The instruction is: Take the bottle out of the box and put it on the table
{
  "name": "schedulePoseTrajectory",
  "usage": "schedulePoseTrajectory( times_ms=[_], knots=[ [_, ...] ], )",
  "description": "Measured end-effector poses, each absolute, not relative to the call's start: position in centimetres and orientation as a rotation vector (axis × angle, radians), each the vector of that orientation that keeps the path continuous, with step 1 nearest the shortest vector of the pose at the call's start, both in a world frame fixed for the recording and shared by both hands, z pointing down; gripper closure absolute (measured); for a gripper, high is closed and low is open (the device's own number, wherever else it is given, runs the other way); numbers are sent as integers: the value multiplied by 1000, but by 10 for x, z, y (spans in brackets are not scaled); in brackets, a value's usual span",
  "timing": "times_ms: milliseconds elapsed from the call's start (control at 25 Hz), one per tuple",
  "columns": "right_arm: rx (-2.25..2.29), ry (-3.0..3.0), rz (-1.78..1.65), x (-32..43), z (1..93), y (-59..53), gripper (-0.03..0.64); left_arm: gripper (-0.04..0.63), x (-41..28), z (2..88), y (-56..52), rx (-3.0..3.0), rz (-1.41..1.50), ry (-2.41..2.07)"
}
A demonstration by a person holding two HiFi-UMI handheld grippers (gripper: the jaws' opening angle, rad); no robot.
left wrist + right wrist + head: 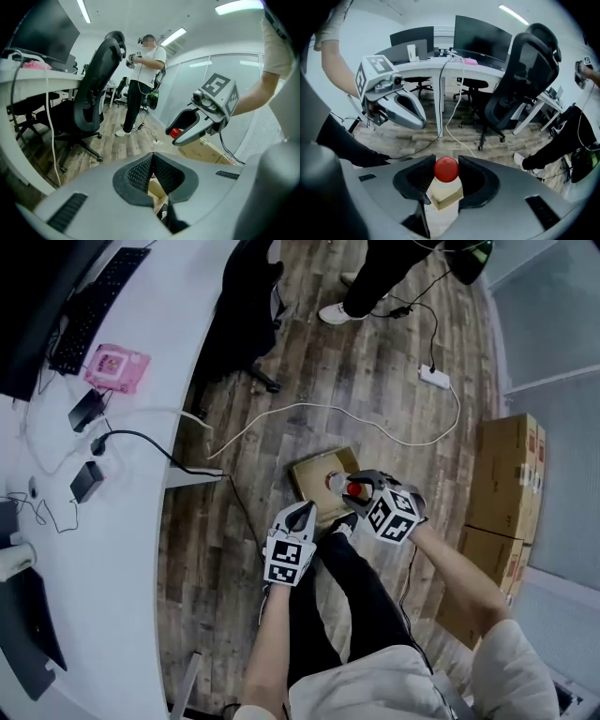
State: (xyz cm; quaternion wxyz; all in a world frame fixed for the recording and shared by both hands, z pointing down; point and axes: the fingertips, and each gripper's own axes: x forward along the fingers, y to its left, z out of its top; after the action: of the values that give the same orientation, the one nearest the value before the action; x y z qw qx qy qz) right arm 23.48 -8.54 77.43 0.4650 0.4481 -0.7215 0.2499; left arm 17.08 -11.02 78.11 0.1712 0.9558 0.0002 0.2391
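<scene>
Your right claw clamps the pale red-capped plastic bottle above the open brown cardboard box, clear for carrying; your left claw hangs beside that box, closed and empty.

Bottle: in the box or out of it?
Out, as far as shows. The right gripper holds the bottle by its red-capped top, well above the open box on the floor. The bottle's base cannot be made out.

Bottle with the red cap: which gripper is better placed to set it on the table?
Right: the right gripper clamps the bottle; the left gripper is shut and empty.
</scene>
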Motion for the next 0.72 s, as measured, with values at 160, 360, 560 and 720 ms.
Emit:
schedulePoseTrajectory(
  times_ms=[160,360,560,720],
  knots=[
    [1069,-1858,526,210,699,-112,436,581,155,728,-128,2721,644,-87],
    [983,-1988,386,167,609,-152,436,581,125,667,-159,2729,592,-220],
    [906,-2077,277,115,543,-210,436,581,76,611,-215,2743,508,-397],
    [803,-2172,266,59,506,-252,436,581,14,570,-255,2740,464,-557]
  ],
)
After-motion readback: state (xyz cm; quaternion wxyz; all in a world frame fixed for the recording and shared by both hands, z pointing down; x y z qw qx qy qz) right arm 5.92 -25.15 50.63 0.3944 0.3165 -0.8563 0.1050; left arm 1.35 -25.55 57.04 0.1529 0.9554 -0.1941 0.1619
